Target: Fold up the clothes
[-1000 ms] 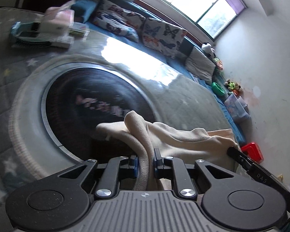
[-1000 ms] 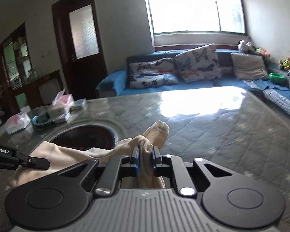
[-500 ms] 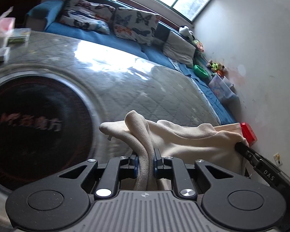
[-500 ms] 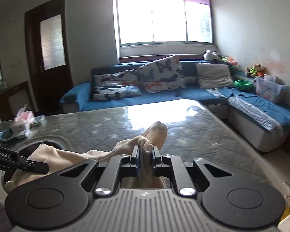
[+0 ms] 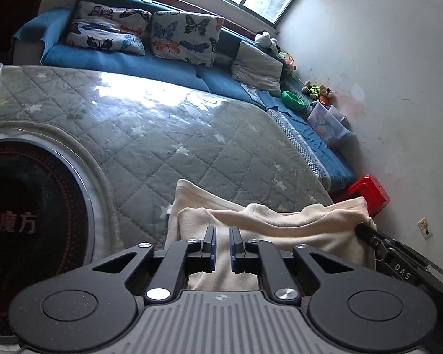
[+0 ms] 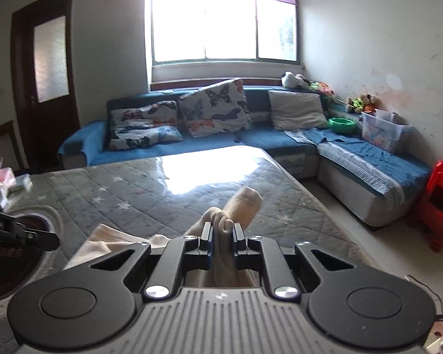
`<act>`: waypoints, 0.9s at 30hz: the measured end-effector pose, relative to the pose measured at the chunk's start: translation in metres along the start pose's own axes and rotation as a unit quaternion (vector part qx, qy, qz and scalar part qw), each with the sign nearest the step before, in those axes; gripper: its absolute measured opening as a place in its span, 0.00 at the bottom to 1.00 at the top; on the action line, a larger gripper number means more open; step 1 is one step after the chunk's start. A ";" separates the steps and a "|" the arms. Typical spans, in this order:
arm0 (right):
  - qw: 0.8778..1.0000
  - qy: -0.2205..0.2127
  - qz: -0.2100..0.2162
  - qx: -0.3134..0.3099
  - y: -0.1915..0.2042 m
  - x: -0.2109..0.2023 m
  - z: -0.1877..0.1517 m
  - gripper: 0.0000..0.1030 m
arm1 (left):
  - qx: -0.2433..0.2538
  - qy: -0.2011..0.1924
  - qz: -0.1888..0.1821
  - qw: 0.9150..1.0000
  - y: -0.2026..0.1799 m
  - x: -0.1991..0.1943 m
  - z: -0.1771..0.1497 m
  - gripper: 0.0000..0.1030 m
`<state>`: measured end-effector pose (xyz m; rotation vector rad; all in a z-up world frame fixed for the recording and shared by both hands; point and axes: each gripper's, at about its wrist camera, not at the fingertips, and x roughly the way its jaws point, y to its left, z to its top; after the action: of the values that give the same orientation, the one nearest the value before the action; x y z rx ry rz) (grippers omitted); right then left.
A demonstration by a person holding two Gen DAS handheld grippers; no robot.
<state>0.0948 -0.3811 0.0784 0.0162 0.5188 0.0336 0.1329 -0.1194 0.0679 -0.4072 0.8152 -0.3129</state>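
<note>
Since half a second ago the left tongs (image 5: 220,243) let go: the cream garment (image 5: 268,227) that stood pinched up between their fingers now lies flat under them, and the gap between the fingers shows only cloth lying below, not gripped. Left tongs released, slightly parted. The right tongs (image 6: 221,237) have not let go; they are clenched on a bunched fold of the same garment (image 6: 242,206), with a rolled end poking out past the fingertips toward 12 o'clock.

The garment sits on the near right corner of the quilted grey tabletop (image 5: 168,129), folded at least once, two layered edges visible at its left side. In the left view its long axis runs roughly 9 to 3 o'clock, across the fingers. Its right end reaches the right tongs (image 5: 398,261), seen entering at about 4 o'clock. In the right view the left tongs (image 6: 41,237) come in at 9 o'clock, just beside the cloth's left end.

Judgement: the right side is the only hold now, so the next move likely turns on it laying down or carrying its end over toward 9 o'clock. The left tongs are right above the cloth and nearer for a regrasp or to pin it.

Outward: dark round inset (image 5: 29,215) at 9 o'clock on the tabletop, blue sofa (image 6: 251,141) beyond at 12, red stool (image 6: 440,197) at 3.
</note>
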 end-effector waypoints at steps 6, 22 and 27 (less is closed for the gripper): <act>1.000 0.011 -0.017 -0.003 -0.001 0.013 -0.007 0.11 | 0.001 0.009 0.004 1.000 0.001 0.005 -0.003 0.10; 0.998 0.022 -0.058 -0.015 -0.001 0.037 -0.011 0.11 | 0.000 0.023 0.006 1.000 0.002 0.010 -0.009 0.11; 0.997 0.036 -0.068 -0.016 0.000 0.046 -0.011 0.15 | 0.007 0.022 0.012 1.000 0.002 0.008 -0.010 0.12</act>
<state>0.1289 -0.3794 0.0463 -0.0525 0.5903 -0.0904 0.1311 -0.1233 0.0557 -0.3784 0.8600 -0.3060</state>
